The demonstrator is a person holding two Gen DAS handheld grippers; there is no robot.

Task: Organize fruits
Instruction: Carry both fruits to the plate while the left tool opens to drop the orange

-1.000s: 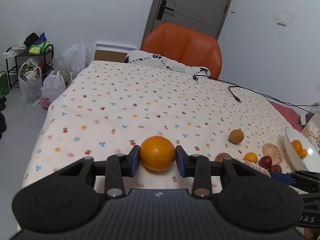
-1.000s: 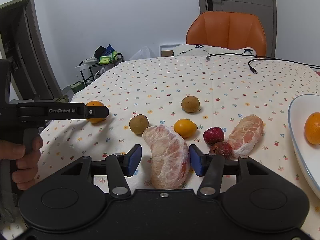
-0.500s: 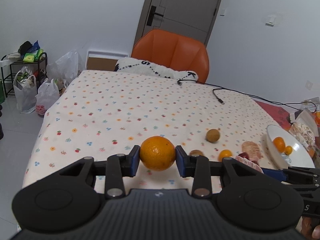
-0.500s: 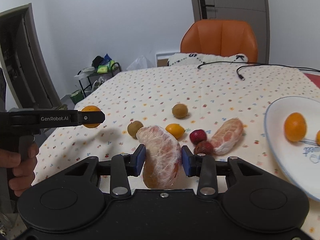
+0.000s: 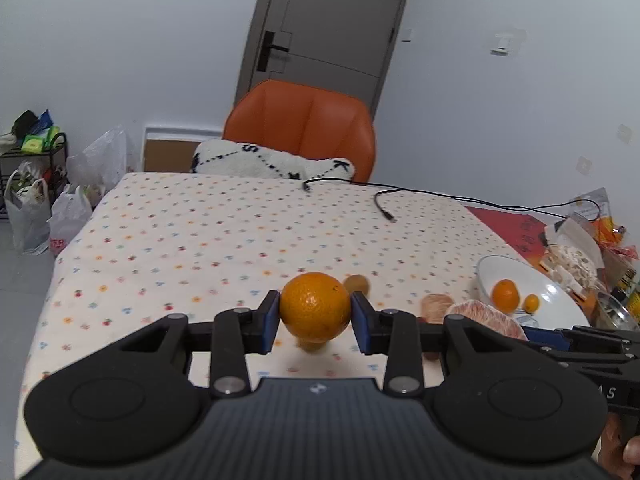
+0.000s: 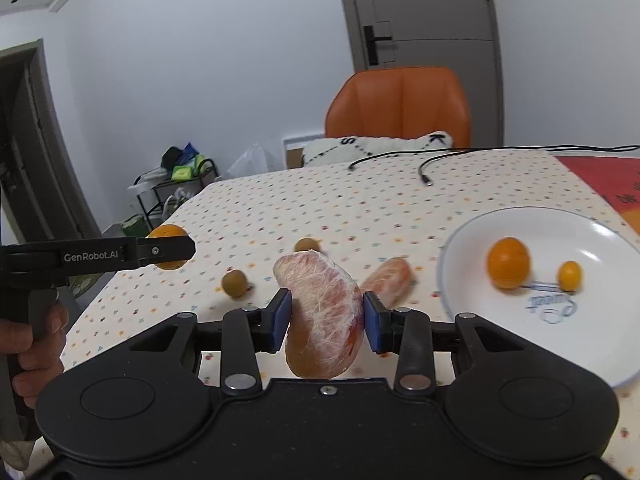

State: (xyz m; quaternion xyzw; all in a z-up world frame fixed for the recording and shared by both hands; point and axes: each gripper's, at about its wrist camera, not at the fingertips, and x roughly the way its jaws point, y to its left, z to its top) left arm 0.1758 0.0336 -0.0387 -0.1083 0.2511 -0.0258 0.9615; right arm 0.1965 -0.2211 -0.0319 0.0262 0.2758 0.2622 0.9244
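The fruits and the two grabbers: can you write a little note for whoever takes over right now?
Left gripper: fingers shut on the big orange, held up off the table.
Right gripper: fingers shut on a peeled pomelo wedge, also in the air.
White plate: already holds one orange and one small kumquat.
On the flowered cloth: a second pomelo wedge and two brown round fruits. More small fruit may be hidden behind the held wedge.
Left to do: probably set both held fruits on the plate, then collect the rest.
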